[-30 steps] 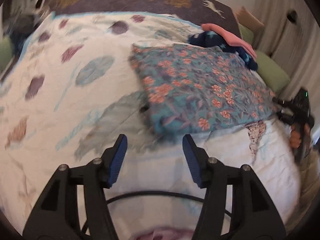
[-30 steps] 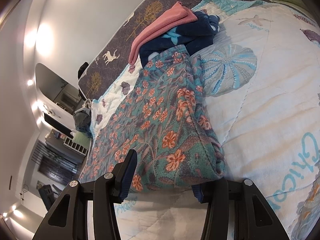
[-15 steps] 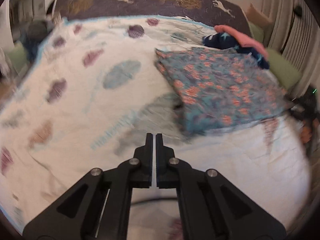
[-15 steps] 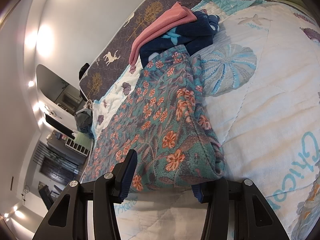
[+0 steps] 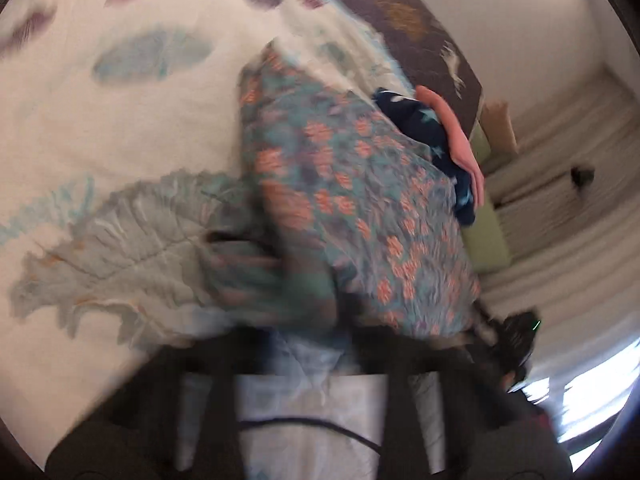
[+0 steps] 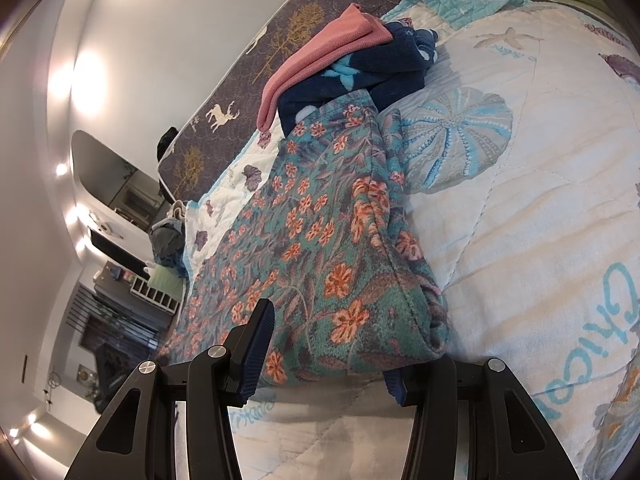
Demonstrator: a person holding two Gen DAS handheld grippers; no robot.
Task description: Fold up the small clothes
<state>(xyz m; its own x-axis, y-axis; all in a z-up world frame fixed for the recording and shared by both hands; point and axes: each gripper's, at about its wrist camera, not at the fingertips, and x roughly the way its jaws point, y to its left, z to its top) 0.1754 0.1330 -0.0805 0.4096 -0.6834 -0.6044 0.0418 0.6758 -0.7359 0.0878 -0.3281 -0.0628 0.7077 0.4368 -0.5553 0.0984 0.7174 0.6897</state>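
Note:
A folded teal garment with orange flowers (image 6: pixel 320 248) lies on the quilted bed; it also shows in the left wrist view (image 5: pixel 360 200). My right gripper (image 6: pixel 328 360) is open, its jaws spread around the garment's near folded corner, one finger (image 6: pixel 256 344) on top of the cloth, the other mostly hidden under the edge. My left gripper (image 5: pixel 308 344) is heavily blurred at the garment's near left corner; its jaws look spread apart.
A pink cloth (image 6: pixel 320 52) and a dark blue patterned cloth (image 6: pixel 360 76) are piled behind the floral garment. The white quilt (image 6: pixel 520 200) covers the bed. A dark headboard cover (image 6: pixel 280 40) runs along the wall. A green pillow (image 5: pixel 484 232) lies past the bed.
The left gripper shut about half a second ago, then opened and swung fast to the garment's left corner. The right gripper has stayed still around the corner.

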